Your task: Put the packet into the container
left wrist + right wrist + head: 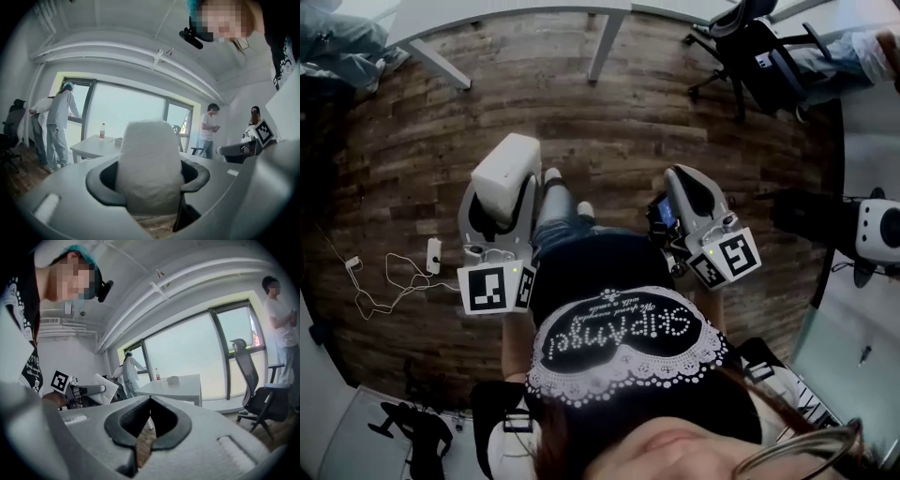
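My left gripper (499, 208) is shut on a white, pillow-like packet (504, 172), held over the wooden floor in front of the person's legs. In the left gripper view the packet (150, 164) stands upright between the dark pads (101, 180) and fills the gap. My right gripper (679, 180) hangs level with it to the right, shut, with nothing in it. In the right gripper view its tips meet (150, 400), and the packet (104, 387) shows at the left. No container shows in any view.
A white table (605, 37) stands ahead, and an office chair (759, 56) at the upper right. A cable and adapter (433, 255) lie on the floor at the left. By the window are another table with a bottle (101, 131) and several people.
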The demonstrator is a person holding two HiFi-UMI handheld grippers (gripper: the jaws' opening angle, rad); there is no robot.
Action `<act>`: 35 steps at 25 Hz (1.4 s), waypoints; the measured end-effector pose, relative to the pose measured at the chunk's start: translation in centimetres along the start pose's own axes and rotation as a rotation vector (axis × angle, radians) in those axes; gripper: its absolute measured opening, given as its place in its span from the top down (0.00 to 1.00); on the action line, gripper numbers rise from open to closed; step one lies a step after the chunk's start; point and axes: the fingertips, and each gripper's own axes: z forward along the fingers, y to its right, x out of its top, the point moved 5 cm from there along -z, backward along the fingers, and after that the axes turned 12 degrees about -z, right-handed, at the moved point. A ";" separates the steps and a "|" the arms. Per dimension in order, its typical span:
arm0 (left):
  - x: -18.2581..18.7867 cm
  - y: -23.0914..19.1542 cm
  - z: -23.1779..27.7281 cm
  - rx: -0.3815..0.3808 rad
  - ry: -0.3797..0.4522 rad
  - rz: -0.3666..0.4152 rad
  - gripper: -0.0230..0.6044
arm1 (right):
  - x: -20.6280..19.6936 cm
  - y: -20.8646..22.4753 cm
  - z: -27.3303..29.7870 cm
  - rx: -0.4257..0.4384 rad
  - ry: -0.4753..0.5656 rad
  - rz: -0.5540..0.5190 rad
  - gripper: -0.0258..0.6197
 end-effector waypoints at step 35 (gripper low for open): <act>7.0 -12.8 13.4 -0.051 -0.050 -0.015 0.50 | 5.8 0.0 21.0 0.101 0.030 0.024 0.97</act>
